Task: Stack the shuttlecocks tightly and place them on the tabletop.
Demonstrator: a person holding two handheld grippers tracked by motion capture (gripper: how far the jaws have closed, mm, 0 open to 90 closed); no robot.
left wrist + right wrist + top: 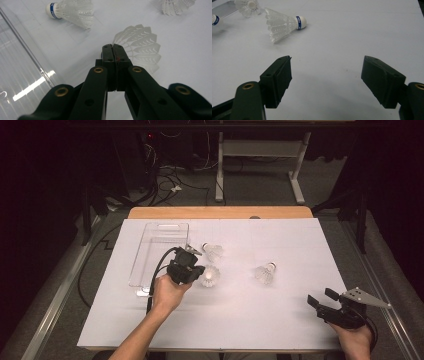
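The right gripper (pixel 325 75) rests wide open on the white worktop (pixel 280 315); the left gripper (pixel 114 50) pinches a white feathered shuttlecock (pixel 143 47).

My high view down over the bench (pixel 280 320), both gripper views close along their jaws, shuttlecocks (pixel 265 272) shared.

blue band with small white lettering, too blurred to read, round the cork of the shuttlecock (pixel 71 11) at eleven o'clock in the left gripper view, like band on the shuttlecock (pixel 284 25) at eleven o'clock in the right gripper view, no other writing legible
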